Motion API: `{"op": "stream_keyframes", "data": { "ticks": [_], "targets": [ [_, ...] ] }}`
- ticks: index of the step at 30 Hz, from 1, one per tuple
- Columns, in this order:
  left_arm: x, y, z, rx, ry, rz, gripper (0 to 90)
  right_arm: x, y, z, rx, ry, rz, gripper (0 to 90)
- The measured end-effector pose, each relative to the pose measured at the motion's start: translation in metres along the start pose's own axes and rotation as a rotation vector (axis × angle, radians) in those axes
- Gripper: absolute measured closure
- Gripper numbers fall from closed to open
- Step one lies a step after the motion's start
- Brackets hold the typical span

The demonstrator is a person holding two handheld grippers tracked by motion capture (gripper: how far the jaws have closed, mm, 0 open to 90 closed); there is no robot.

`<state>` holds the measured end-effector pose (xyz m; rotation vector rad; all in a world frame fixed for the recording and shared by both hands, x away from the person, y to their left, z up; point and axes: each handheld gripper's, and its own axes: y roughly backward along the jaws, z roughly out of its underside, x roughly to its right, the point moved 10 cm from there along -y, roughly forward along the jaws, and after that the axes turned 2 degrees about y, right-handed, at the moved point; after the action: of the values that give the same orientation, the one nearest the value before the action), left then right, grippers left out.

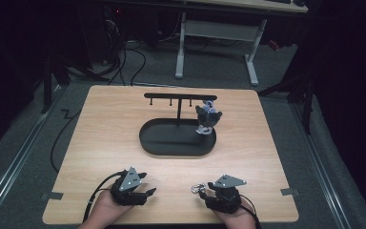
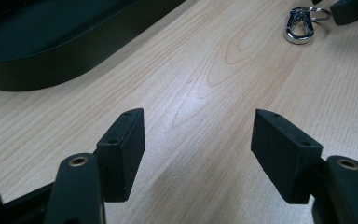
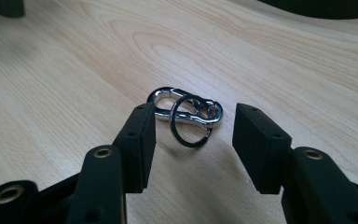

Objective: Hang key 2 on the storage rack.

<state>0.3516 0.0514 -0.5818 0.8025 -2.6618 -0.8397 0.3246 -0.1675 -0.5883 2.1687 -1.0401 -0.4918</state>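
No readable text, label, brand or number.

The wooden table [image 1: 124,119], the black oval tray [image 1: 171,145], the chrome carabiner clip [image 3: 186,109] with its key ring [image 3: 186,135] and the grey plates on both grippers carry no writing that can be read; the small figure [image 1: 207,119] on the tray is too small to tell.

- the table [image 1: 105,119] is pale wood with a visible grain, smooth, with a soft sheen where light falls.
- the clip [image 3: 186,108] is bright polished metal, mirror-glossy, with a thin metal ring [image 3: 189,128] looped on it.
- the right gripper [image 3: 193,140] has matt black plastic jaws with small brass-coloured inserts; the left gripper [image 2: 198,144] looks the same.
- the oval tray [image 1: 152,143] is black with a dull, smooth finish.
- the stand [image 1: 179,97] rising from it is matt black.
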Motion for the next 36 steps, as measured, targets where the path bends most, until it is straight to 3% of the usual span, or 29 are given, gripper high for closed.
{"op": "stream_keyframes", "data": {
  "ticks": [1,2,3,4,6,8,9,11,12,13,14,15,16,17,18,19,20,21,24,25,26,27,29,30,31,32,33,35,36],
  "targets": [
    [0.000,0.000,0.000,0.001,0.004,0.001,35.7,0.000,-0.001,0.001,-0.005,0.006,0.002,50.0],
    [-0.007,0.002,0.001,-0.021,-0.061,-0.016,35.7,0.000,-0.002,0.001,-0.011,0.007,0.005,50.0],
    [0.000,0.000,0.000,0.004,0.010,0.001,35.7,0.000,-0.003,0.002,-0.017,0.010,0.011,50.1],
    [-0.007,0.002,0.001,-0.025,-0.060,-0.015,35.7,0.001,-0.004,0.002,-0.021,0.015,0.015,50.5],
    [0.001,-0.002,-0.001,0.013,0.023,0.004,35.7,0.001,-0.005,0.002,-0.021,0.019,0.021,51.5],
    [-0.006,0.001,0.002,-0.028,-0.064,-0.013,35.7,0.003,-0.007,0.003,-0.028,0.027,0.031,53.5],
    [0.000,-0.002,0.000,-0.001,0.004,0.003,35.7,0.003,-0.007,0.004,-0.030,0.029,0.034,55.9],
    [0.001,-0.002,0.000,0.001,0.007,0.004,35.7,0.004,-0.006,0.004,-0.027,0.022,0.039,60.6],
    [-0.006,0.000,0.002,-0.029,-0.062,-0.012,35.7,0.005,-0.005,0.004,-0.021,0.018,0.038,64.0],
    [0.001,-0.002,0.000,0.003,0.011,0.004,35.7,0.006,-0.003,0.004,-0.020,0.016,0.036,68.6],
    [-0.006,0.000,0.002,-0.029,-0.062,-0.012,35.7,0.006,-0.003,0.003,-0.015,0.021,0.038,72.6],
    [0.001,-0.002,0.000,0.003,0.010,0.003,35.7,0.007,-0.002,0.003,-0.012,0.025,0.038,77.9],
    [-0.006,0.000,0.002,-0.030,-0.063,-0.013,35.7,0.007,-0.001,0.003,-0.009,0.030,0.043,82.5],
    [-0.006,0.000,0.002,-0.030,-0.063,-0.013,35.7,0.008,0.000,0.003,-0.004,0.039,0.050,88.5],
    [0.001,-0.003,0.000,0.004,0.010,0.002,35.7,0.009,0.000,0.002,-0.002,0.040,0.057,88.7],
    [-0.006,0.000,0.002,-0.031,-0.065,-0.014,35.7,0.011,0.000,0.002,-0.002,0.039,0.059,89.0],
    [-0.007,0.000,0.002,-0.031,-0.065,-0.015,35.7,0.012,0.001,0.002,-0.002,0.034,0.063,89.0],
    [0.000,-0.002,0.000,0.003,0.009,0.000,35.7,0.014,0.001,0.003,-0.004,0.032,0.068,89.1],
    [0.000,-0.002,0.000,0.006,0.018,0.002,35.7,0.022,0.005,0.004,0.000,0.018,0.095,89.1],
    [-0.008,0.001,0.002,-0.027,-0.063,-0.017,35.7,0.026,0.007,0.004,0.005,0.008,0.104,89.1],
    [0.000,-0.002,0.000,0.006,0.020,0.002,35.7,0.029,0.009,0.004,0.007,0.001,0.111,89.1],
    [0.002,-0.003,0.000,0.014,0.037,0.005,35.7,0.035,0.012,0.006,0.008,-0.015,0.125,89.1],
    [0.001,-0.003,0.000,0.012,0.033,0.004,35.7,0.044,0.016,0.009,0.013,-0.040,0.140,89.0],
    [-0.008,0.000,0.002,-0.030,-0.064,-0.017,35.7,0.048,0.018,0.010,0.014,-0.048,0.147,89.0],
    [0.000,-0.003,-0.001,0.011,0.026,0.002,35.7,0.053,0.021,0.013,0.012,-0.066,0.156,89.0],
    [-0.008,0.000,0.002,-0.030,-0.066,-0.017,35.7,0.057,0.022,0.015,0.012,-0.074,0.163,89.0],
    [-0.001,-0.002,0.000,0.002,0.010,-0.001,35.7,0.062,0.025,0.018,0.011,-0.087,0.172,89.0],
    [0.000,-0.003,-0.001,0.011,0.024,0.000,35.7,0.070,0.030,0.023,0.007,-0.102,0.199,89.0],
    [-0.008,0.000,0.001,-0.031,-0.068,-0.020,35.7,0.074,0.033,0.024,0.012,-0.112,0.207,89.0]
  ]
}}
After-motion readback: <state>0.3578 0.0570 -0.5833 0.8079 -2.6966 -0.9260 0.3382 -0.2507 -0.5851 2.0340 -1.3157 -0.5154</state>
